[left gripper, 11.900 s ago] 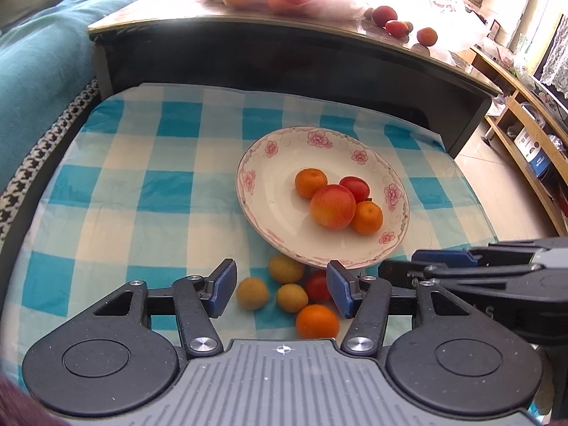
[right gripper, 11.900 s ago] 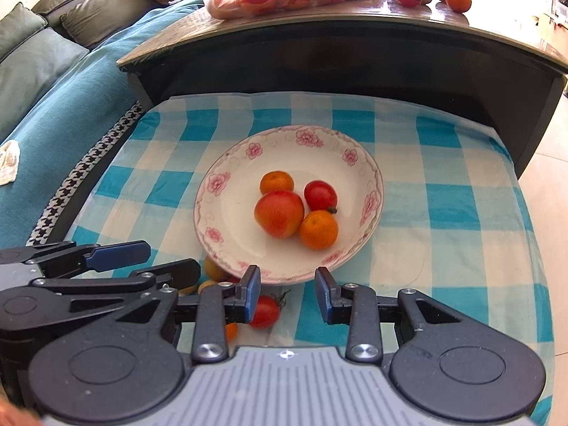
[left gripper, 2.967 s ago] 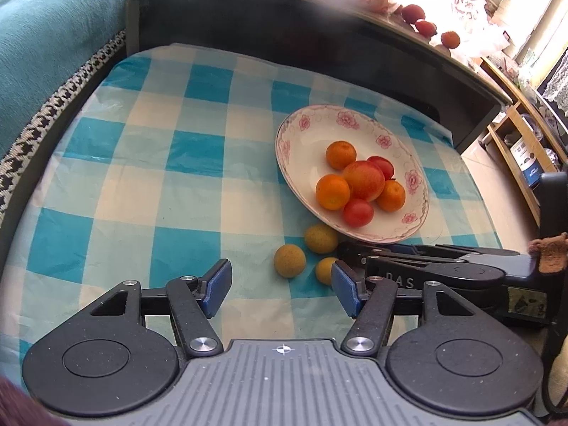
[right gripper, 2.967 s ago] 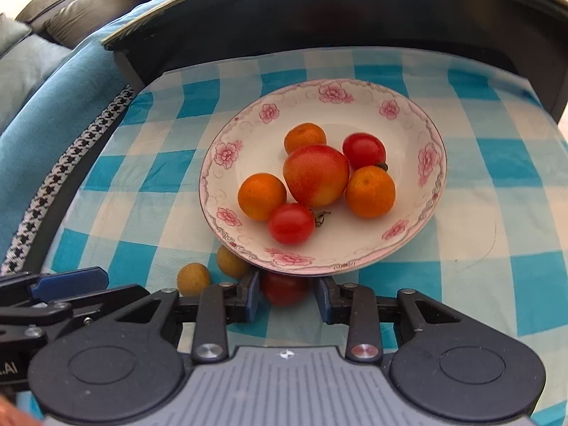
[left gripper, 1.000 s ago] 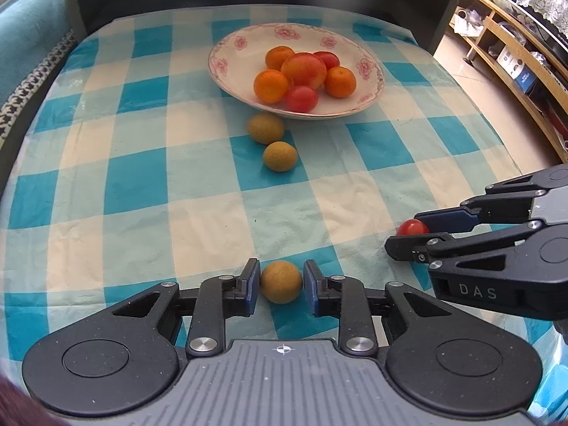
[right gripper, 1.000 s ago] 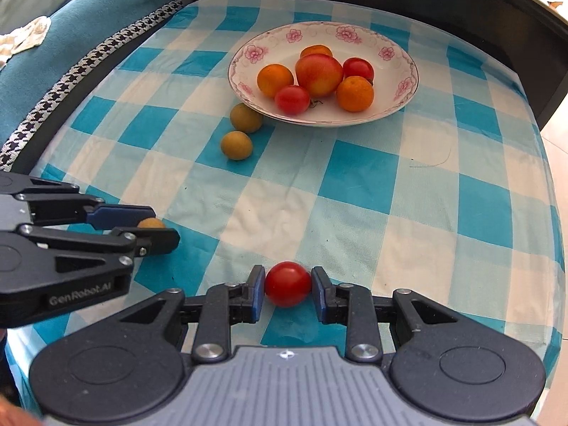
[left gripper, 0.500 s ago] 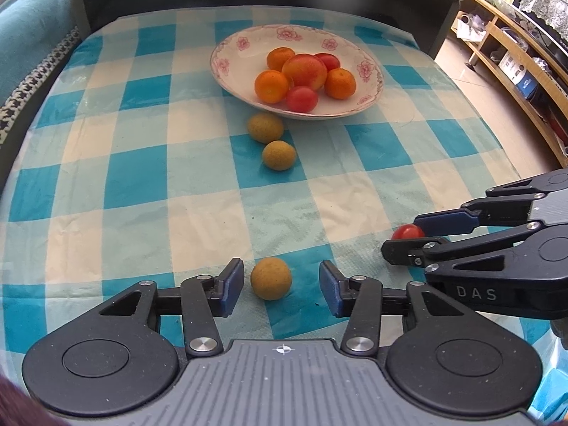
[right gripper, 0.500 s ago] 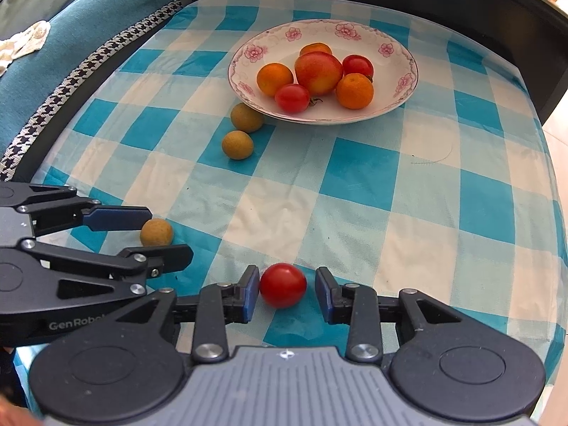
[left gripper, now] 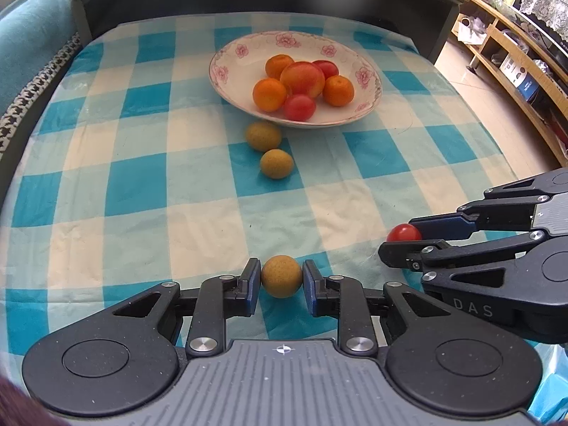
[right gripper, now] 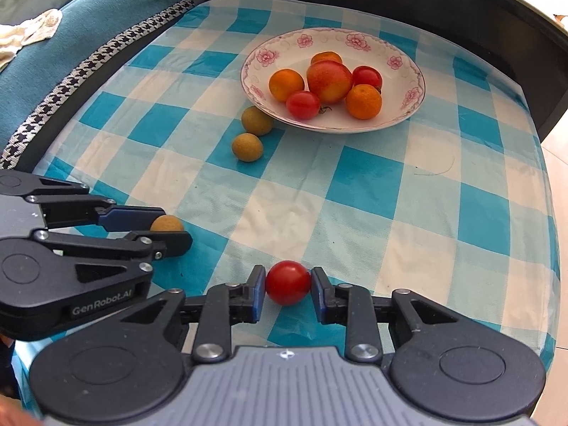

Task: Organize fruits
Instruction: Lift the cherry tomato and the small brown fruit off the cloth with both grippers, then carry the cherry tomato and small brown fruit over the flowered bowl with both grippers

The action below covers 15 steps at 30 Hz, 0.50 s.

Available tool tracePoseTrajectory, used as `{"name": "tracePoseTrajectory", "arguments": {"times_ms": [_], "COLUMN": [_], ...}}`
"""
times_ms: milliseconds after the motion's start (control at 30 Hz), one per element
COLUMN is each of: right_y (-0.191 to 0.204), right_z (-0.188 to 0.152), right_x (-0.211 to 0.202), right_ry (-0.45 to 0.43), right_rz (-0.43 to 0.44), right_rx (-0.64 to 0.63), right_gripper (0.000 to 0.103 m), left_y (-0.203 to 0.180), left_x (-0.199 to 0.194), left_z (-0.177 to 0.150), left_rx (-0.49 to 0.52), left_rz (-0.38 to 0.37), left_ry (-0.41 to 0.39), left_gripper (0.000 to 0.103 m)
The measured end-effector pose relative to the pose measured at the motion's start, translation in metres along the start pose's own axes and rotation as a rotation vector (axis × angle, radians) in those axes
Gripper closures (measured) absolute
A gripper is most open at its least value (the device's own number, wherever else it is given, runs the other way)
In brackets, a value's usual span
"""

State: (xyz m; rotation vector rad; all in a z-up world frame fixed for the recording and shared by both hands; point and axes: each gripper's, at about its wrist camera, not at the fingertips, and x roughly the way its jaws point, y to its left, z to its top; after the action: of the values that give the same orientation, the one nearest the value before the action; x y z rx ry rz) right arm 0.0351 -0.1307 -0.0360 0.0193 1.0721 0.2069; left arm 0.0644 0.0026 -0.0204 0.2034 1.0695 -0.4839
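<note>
Left gripper (left gripper: 281, 281) is clamping a round tan longan-like fruit (left gripper: 281, 276) at bottom centre; right gripper (right gripper: 288, 288) is pinching a glossy red cherry tomato (right gripper: 288, 282). Both are squeezing round, smooth fruit: it could squirt out, or the tomato burst, well short of the floral white plate (left gripper: 227, 71) at upper centre.

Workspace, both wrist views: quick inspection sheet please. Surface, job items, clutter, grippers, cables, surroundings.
Surface: blue-and-white checked cloth, a little wrinkled.
Job's things: floral plate holding six fruits, orange and red; two yellow-brown fruits on the cloth beside its near rim.
Clutter: thin thread or hair on the cloth.
Grippers: left gripper shut on a yellow-brown fruit; right gripper shut on a red tomato.
Cables: nothing seen.
Surroundings: dark table behind the cloth; teal sofa on one side, wooden shelf unit on the other.
</note>
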Motion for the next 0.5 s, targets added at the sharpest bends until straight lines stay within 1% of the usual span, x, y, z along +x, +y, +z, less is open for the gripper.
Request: {"name": "tracePoseTrajectory", "arguments": {"times_ms": [333, 500], "right_y": [-0.007, -0.011], "right_z": [0.014, 0.022], "right_x": [-0.014, -0.017], "right_ry": [-0.053, -0.074], "right_rz": [0.02, 0.028], "right_rx": [0.036, 0.061], "right_gripper": [0.074, 0.074], "left_y": [0.002, -0.001], "left_x": [-0.008, -0.007], "left_z": [0.022, 0.034], "left_rx": [-0.032, -0.034], "left_rz": [-0.027, -0.037], "left_ry": [-0.052, -0.067], "left_gripper": [0.07, 0.07]}}
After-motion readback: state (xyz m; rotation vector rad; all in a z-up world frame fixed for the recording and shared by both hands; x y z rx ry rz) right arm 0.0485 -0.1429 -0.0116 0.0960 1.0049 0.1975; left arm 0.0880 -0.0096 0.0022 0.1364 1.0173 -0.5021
